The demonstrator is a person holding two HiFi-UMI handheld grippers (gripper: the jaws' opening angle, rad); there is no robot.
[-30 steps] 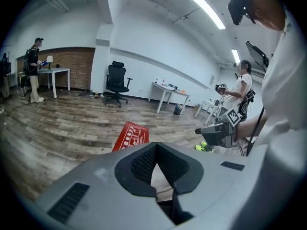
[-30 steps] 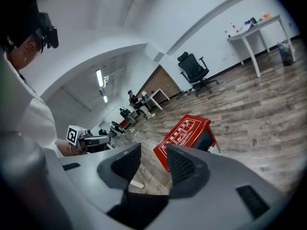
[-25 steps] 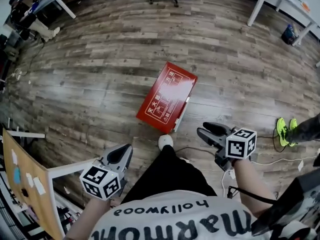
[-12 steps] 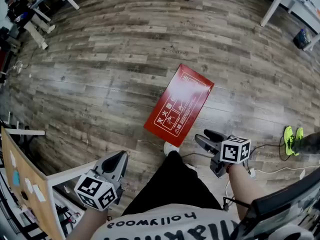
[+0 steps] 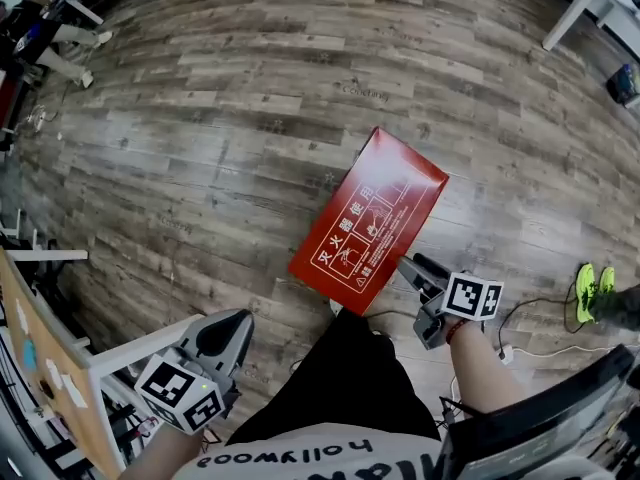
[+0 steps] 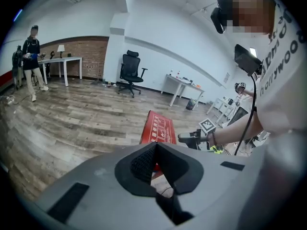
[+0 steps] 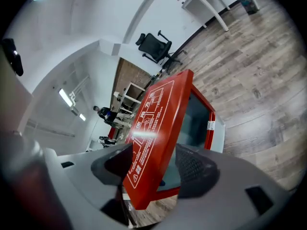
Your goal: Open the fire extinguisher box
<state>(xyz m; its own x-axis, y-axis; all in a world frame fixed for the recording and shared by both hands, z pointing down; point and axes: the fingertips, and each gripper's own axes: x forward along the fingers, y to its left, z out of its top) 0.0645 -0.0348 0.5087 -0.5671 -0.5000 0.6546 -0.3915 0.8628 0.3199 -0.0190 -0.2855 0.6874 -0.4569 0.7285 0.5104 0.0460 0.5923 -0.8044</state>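
Now the red metal fire extinguisher box [image 5: 372, 220], mid-floor, had its lid tilted up from flat. The right gripper [image 5: 412, 266] was opening around the lid's near edge, letting go; the left gripper [image 5: 238, 320] hung closed and empty.

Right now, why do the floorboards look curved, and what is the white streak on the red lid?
Head view: the wide lens bows the floorboards toward the edges. Right gripper view: the streak is likely lamp glare on the glossy red lid. Left gripper view: dark round rim, and a mosaic patch added afterwards.
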